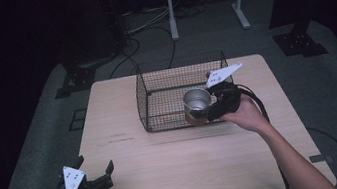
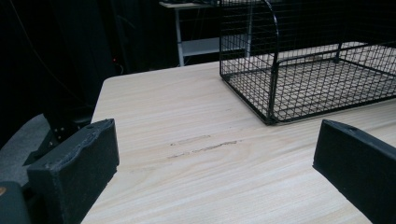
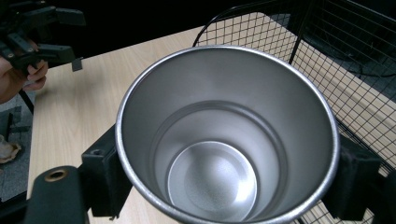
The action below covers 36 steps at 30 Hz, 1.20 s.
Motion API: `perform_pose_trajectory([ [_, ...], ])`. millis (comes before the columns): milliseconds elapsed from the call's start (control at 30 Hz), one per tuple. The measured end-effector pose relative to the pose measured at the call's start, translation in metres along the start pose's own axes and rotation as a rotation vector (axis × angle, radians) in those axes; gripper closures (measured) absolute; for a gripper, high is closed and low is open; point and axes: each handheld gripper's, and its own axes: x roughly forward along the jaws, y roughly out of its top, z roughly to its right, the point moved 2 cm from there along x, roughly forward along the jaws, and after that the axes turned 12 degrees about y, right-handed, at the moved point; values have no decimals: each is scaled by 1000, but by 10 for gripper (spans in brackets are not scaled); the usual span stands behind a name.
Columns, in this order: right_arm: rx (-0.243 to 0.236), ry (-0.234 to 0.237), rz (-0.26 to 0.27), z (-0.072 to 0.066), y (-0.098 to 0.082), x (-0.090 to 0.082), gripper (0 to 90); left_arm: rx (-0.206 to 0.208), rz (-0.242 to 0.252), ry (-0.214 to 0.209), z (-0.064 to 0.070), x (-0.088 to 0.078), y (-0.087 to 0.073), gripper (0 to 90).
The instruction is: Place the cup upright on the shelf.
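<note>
Right gripper (image 1: 213, 108) sat centre-right of the high view, jaws clamped on a steel cup (image 1: 197, 104), one jaw on each side of the cup wall. In the right gripper view the cup (image 3: 224, 140) took up most of the frame, mouth open toward the camera, inside empty, black pads pressed against its left and right sides. Cup was upright and at the near right corner of the wire basket (image 1: 155, 84); from above it overlapped the basket's front edge, so I couldn't tell if it was inside, over the rim or just in front. Also couldn't tell if it was lifted or resting on something.

Basket was black mesh, open top, standing in the upper middle of the wooden table (image 1: 177, 164). In the left gripper view the basket (image 2: 299, 70) filled the upper right of the frame, floor bare where visible.

Left gripper (image 1: 98, 175) was at the lower left of the high view, near the table's front left corner, well apart from the basket and cup. Jaws spread wide, nothing between them; its own view showed bare tabletop between the two black pads. It also appeared in the upper left of the right gripper view (image 3: 56, 32), held in a hand (image 3: 18, 79).
</note>
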Motion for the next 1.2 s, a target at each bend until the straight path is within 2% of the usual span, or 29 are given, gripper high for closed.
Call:
perform_pose_trajectory([
  [133,2,-6,-6,6,7,5,178,-1,3,1,0,0,0,0],
  [233,10,-1,11,12,15,6,178,-14,7,5,-3,-1,1,0],
  [533,11,-15,14,21,32,12,178,-7,7,3,-2,0,1,0],
  [600,9,-21,9,23,36,15,178,-8,8,5,-2,-1,1,0],
  [667,-12,-45,-22,25,41,21,178,-9,7,3,-2,-1,1,0],
  [833,-15,-47,-50,30,46,28,178,-9,8,6,-3,-1,1,0],
  [1200,31,-57,-63,50,54,37,178,-17,14,12,-4,-2,2,0],
])
